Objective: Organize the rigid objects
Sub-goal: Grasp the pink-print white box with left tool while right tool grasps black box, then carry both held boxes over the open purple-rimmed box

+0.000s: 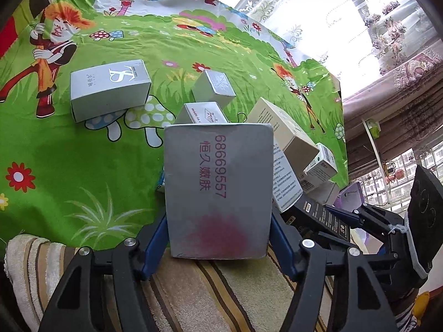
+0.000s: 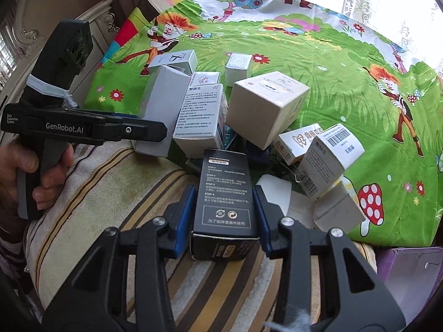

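My left gripper (image 1: 217, 238) is shut on a grey box (image 1: 217, 188) with red printed digits, held over the striped towel (image 1: 193, 290); the same box shows in the right wrist view (image 2: 157, 110). My right gripper (image 2: 225, 215) is shut on a black instructions box (image 2: 225, 193), also seen in the left wrist view (image 1: 324, 218). Several other boxes lie in a loose pile on the cartoon tablecloth (image 2: 332, 83): a cream cube (image 2: 265, 108), a white text box (image 2: 202, 116), a barcode box (image 2: 329, 160), a silver logo box (image 1: 109, 90).
The tablecloth's near edge meets the striped towel (image 2: 110, 193). A small silver box (image 1: 214, 87) stands further back. A purple bag (image 2: 409, 271) sits at the lower right. Curtains and a window (image 1: 360, 13) lie beyond the table's far edge.
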{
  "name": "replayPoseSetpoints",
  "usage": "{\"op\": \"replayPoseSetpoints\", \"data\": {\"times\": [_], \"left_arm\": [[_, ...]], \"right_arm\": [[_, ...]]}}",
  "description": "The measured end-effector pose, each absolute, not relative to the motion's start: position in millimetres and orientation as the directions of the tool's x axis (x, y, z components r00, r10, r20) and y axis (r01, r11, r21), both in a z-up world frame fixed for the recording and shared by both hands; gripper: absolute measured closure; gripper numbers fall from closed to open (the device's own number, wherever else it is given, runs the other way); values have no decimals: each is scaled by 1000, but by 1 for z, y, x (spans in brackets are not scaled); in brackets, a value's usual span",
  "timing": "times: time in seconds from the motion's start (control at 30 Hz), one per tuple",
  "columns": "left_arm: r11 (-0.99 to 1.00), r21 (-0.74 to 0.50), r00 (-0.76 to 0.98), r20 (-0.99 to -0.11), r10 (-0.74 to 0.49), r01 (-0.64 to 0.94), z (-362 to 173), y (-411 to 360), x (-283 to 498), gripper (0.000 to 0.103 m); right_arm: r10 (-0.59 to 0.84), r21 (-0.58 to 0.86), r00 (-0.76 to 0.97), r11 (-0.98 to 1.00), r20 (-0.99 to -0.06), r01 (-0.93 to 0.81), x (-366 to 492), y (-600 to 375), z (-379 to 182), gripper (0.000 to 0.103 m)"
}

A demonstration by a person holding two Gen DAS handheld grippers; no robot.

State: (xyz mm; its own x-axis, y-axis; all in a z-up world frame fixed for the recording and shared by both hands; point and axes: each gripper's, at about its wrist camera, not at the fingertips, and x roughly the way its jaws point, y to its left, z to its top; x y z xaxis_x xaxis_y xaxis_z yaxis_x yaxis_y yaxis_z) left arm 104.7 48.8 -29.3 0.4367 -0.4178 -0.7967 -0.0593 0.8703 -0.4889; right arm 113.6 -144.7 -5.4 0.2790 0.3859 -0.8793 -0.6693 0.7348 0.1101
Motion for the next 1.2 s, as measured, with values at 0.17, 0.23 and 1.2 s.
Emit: {"op": "replayPoseSetpoints", "data": {"times": [0.17, 0.23, 1.2], "left_arm": [[887, -459, 489, -787, -377, -55, -16, 46, 93, 36], [891, -451, 509, -781, -362, -59, -10, 45, 86, 36], [808, -532, 398, -704, -588, 251, 28, -150, 79, 36]], "right_arm": [[425, 141, 290, 736, -857, -662, 107, -152, 1, 60], [438, 146, 300, 736, -848, -661, 103, -154, 5, 60], [366, 199, 563, 921, -741, -336, 69, -331, 49, 60]]}}
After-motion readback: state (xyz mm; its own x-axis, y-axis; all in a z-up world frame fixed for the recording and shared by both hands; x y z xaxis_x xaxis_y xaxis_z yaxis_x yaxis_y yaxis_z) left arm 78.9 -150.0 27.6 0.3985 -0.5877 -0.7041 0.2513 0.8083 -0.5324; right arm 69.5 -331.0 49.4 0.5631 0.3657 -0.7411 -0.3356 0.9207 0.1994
